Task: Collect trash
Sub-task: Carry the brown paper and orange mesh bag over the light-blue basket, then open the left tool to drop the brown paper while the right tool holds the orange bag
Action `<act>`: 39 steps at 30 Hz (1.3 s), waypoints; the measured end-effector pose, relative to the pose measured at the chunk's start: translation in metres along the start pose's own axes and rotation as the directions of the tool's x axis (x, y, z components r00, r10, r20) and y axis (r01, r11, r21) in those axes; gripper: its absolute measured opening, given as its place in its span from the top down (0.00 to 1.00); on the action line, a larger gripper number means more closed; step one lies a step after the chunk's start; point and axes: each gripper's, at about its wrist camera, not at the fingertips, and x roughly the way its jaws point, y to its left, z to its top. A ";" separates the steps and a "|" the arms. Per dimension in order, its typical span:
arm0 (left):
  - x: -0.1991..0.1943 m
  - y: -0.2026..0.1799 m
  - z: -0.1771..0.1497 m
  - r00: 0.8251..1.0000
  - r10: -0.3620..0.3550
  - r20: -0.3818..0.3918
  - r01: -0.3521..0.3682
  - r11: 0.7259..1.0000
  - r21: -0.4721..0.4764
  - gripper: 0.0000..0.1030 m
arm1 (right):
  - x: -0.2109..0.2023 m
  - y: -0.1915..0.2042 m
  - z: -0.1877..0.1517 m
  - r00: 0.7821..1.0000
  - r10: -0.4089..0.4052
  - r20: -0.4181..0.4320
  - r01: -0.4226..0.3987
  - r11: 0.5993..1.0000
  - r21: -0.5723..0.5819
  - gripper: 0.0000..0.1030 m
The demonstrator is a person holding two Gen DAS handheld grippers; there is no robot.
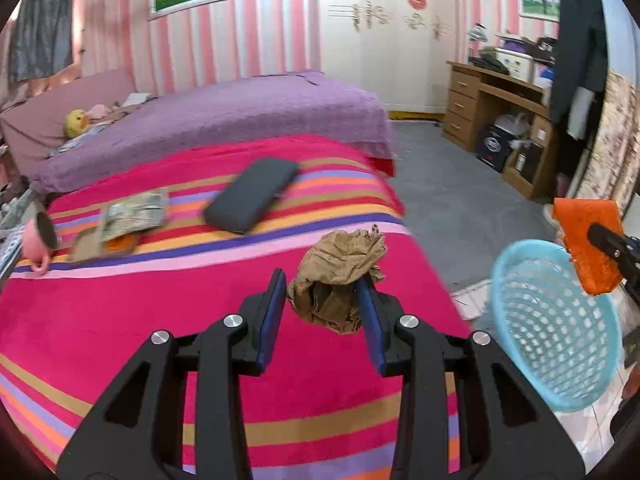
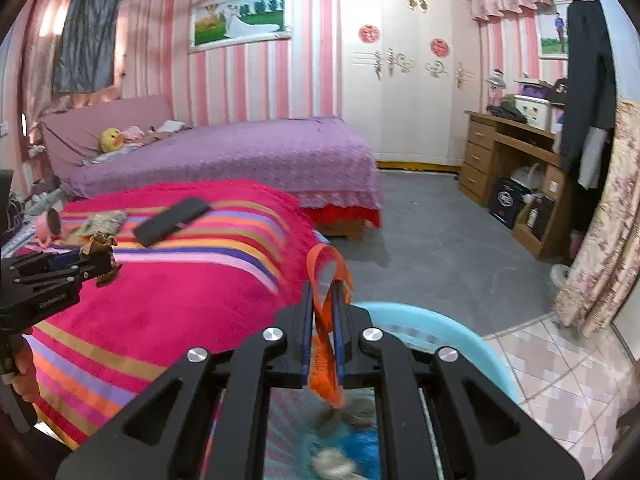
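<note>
My left gripper (image 1: 322, 288) is shut on a crumpled brown paper wad (image 1: 340, 276) and holds it above the striped pink blanket (image 1: 160, 320). In the right wrist view the left gripper (image 2: 102, 264) shows at far left with the brown wad (image 2: 98, 246). My right gripper (image 2: 324, 300) is shut on an orange wrapper (image 2: 324, 320) above the light blue mesh basket (image 2: 440, 336). In the left wrist view the orange wrapper (image 1: 588, 248) hangs over the basket (image 1: 556, 328). Blurred pale trash lies inside the basket.
On the blanket lie a dark flat case (image 1: 252, 194), a crumpled camouflage packet (image 1: 134, 214) on brown cardboard, and a pink cup (image 1: 40, 236). A purple bed (image 1: 240, 120) stands behind. Grey floor (image 1: 452, 184), a wooden desk (image 1: 492, 108) and white wardrobe lie to the right.
</note>
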 end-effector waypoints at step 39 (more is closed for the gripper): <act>0.028 -0.122 0.002 0.990 -0.128 -0.062 0.133 0.987 0.087 0.11 | -0.002 -0.085 -0.040 0.997 -0.076 -0.022 0.078 0.991 0.106 0.91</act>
